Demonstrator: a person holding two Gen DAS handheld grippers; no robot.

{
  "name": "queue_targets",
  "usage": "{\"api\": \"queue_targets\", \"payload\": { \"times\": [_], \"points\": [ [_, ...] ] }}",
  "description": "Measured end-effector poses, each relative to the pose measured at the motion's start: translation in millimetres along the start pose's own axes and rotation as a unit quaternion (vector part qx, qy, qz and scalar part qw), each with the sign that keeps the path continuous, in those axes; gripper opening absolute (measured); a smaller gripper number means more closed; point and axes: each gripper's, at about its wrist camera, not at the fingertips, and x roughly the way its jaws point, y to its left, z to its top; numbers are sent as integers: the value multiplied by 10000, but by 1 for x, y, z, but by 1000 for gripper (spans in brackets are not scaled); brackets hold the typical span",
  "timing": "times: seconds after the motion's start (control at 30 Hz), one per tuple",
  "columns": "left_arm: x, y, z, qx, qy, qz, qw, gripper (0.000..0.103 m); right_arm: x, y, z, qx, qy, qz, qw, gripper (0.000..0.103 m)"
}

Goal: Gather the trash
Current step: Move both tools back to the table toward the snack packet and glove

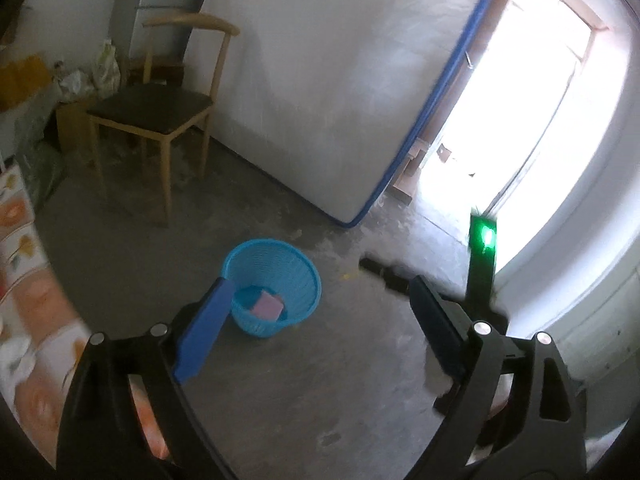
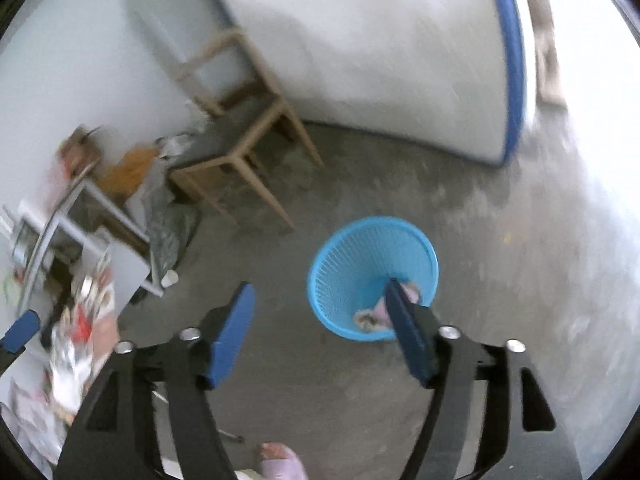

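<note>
Daylight floods through the doorway [image 1: 516,112], blown out to white glare; the right wrist view looks smeared, probably motion blur; fisheye edges bend.

Bare concrete floor [image 1: 320,380] around blue basket [image 1: 276,276] — chair [image 1: 152,120], mattress [image 1: 340,100] behind

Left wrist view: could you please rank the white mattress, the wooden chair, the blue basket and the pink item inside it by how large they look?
1. White mattress, by far the largest.
2. Wooden chair.
3. Blue basket, which lies nearer the camera, so its true size against the chair is unsure.
4. Pink item, smallest.
</note>
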Motion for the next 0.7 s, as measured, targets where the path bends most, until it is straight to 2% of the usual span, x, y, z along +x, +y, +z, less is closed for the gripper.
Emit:
{"api": "queue_targets", "payload": {
  "times": [0.23,0.3,0.4,0.57,0.7],
  "points": [
    [-86,26,-63,-181,-347,527,9978,86,-68,67,-14,-1184,-608,-99,9911,86],
    [-115,41,-72,-296,-518,655,9961,86,-83,87,-16,-1382,-723,37,9878,91],
    [-156,59,-89,-471,-812,940,9911,89,-101,114,-23,-1579,-816,198,9839,93],
    [-210,92,-122,-958,-1251,1333,9785,89,-124,170,-37,-1720,-731,854,9787,94],
    [-243,105,-146,-1093,-1540,1673,9677,89,-125,213,-48,-1880,-420,1343,9720,94]
  ]
}}
